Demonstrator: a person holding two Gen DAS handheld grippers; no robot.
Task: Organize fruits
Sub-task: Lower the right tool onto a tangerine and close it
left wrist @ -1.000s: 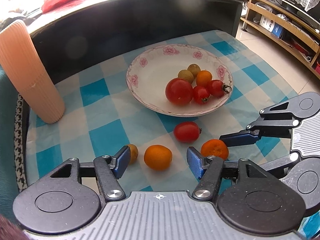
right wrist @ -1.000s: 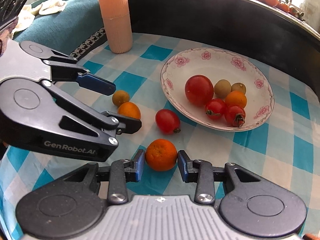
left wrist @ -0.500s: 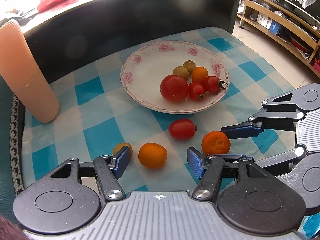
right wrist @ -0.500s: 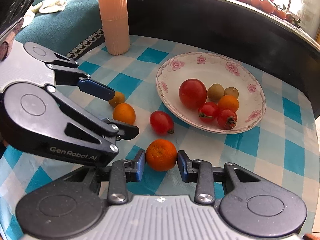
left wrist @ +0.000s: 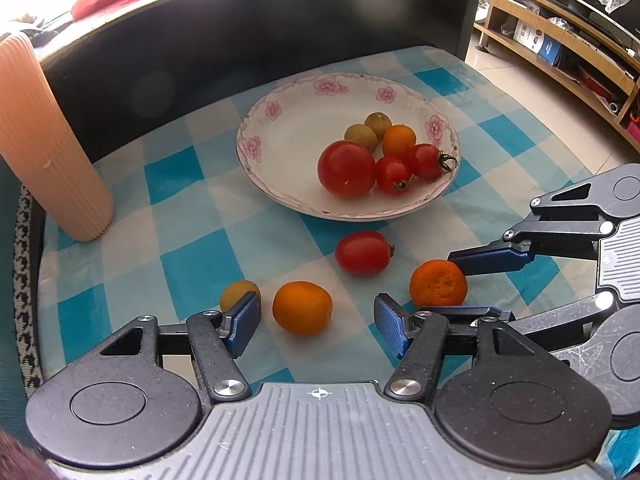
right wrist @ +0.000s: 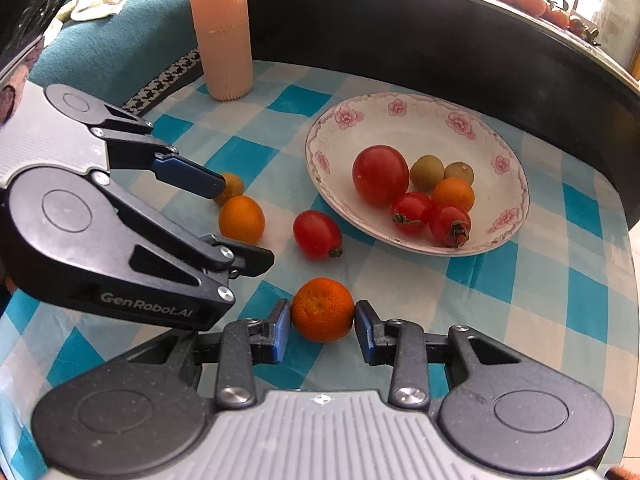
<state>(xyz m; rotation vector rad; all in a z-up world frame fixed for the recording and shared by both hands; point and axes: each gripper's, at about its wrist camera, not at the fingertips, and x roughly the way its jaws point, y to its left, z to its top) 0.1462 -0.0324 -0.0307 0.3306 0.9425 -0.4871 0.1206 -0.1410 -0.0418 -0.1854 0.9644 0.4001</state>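
A flowered white plate point(left wrist: 280, 112) point(right wrist: 516, 184) holds a big tomato point(left wrist: 346, 168), two small tomatoes, a small orange and two greenish fruits. On the checked cloth lie a loose tomato point(left wrist: 362, 252) point(right wrist: 317, 234), an orange fruit point(left wrist: 302, 307) point(right wrist: 241, 218) and a small yellow-brown fruit point(left wrist: 236, 294). My left gripper point(left wrist: 318, 326) is open, one finger on each side of the orange fruit. My right gripper point(right wrist: 322, 328) is shut on a mandarin point(right wrist: 322, 309) point(left wrist: 438, 283), both pads pressing its sides.
A tall peach ribbed cylinder point(left wrist: 48, 152) point(right wrist: 222, 28) stands at the cloth's far left corner. A dark curved counter wall point(left wrist: 280, 12) rises just behind the plate. A teal cushion point(right wrist: 100, 48) lies to the left, and wooden shelves point(left wrist: 560, 40) stand to the right.
The right gripper has kept the mandarin between its pads and carried it a little away from the loose tomato. The left gripper has drawn back slightly, still open around the orange fruit.
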